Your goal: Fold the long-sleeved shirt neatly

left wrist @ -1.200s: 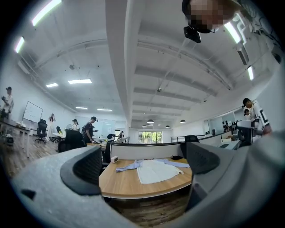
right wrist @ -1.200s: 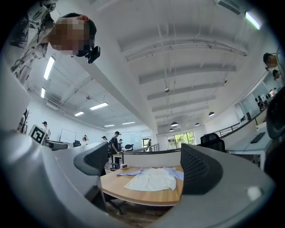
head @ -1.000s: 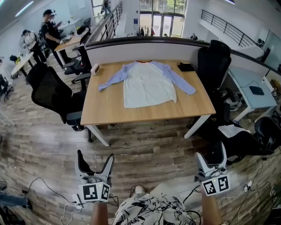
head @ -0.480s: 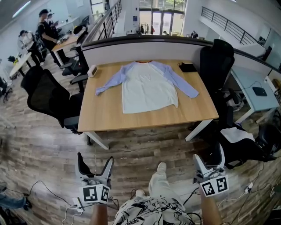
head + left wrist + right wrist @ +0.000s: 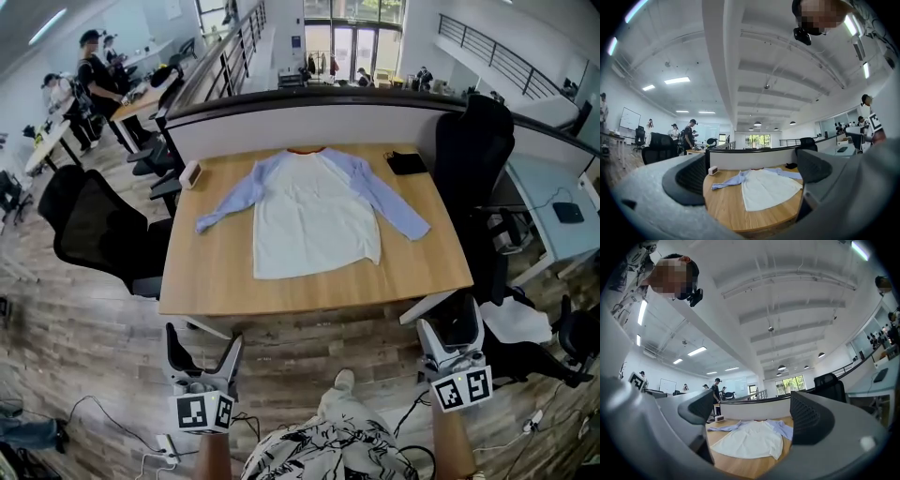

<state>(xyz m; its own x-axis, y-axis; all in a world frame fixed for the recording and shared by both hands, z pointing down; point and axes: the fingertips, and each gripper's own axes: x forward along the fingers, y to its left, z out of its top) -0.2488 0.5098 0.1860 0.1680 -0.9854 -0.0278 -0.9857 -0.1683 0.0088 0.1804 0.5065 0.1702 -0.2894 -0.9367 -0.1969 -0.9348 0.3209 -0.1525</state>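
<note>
We hold the left claw [image 5: 203, 349] above the floor, short of the counter [image 5: 211, 277]. Its jaws stand apart with nothing between them. A white box [image 5: 190, 174] sits at the counter's far left corner. The shirt [image 5: 314, 211] lies flat mid-counter, both sleeves spread outward. A black item [image 5: 407, 163] lies at the far right corner. The right claw [image 5: 452, 339] is likewise short of the counter, with its jaws apart and empty.

a wooden table [image 5: 216, 281] stands well ahead of the left gripper [image 5: 203, 336] and right gripper [image 5: 452, 323]. at its far corners sit a small white device [image 5: 190, 173] on the left and a flat black pouch [image 5: 407, 162] on the right. a black office chair [image 5: 89, 225] flanks each side.
</note>
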